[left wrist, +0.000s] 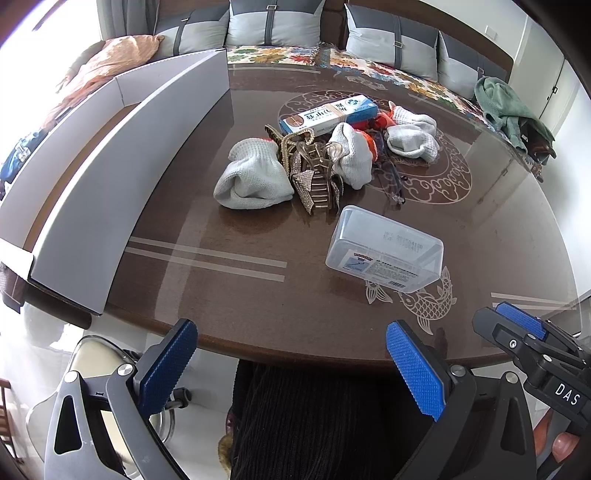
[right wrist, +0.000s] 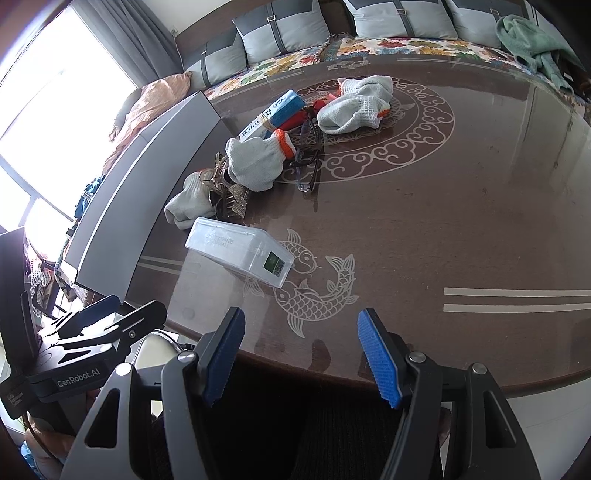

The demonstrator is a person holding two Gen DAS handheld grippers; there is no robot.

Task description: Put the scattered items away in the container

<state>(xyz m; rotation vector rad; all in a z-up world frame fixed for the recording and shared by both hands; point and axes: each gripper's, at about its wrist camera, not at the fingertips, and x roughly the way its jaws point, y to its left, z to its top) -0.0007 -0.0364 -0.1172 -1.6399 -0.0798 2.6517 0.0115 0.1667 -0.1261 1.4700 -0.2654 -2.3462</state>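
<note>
Black hand-held gripper (left wrist: 291,367), ridged blue pads (left wrist: 415,371).

A round dark wooden table (right wrist: 461,229) with pale fish and cloud inlays stood before a sofa (left wrist: 369,62) with grey cushions (left wrist: 273,22) and a floral cover. Daylight poured through a curtained window (right wrist: 48,92) beyond the table's left edge. A green cloth (left wrist: 509,107) lay on the sofa's right end.

Brown table (left wrist: 258,295) with pale fish motifs; white gloves (left wrist: 255,173) cuffed orange; blue-padded tongs (right wrist: 301,354)
</note>
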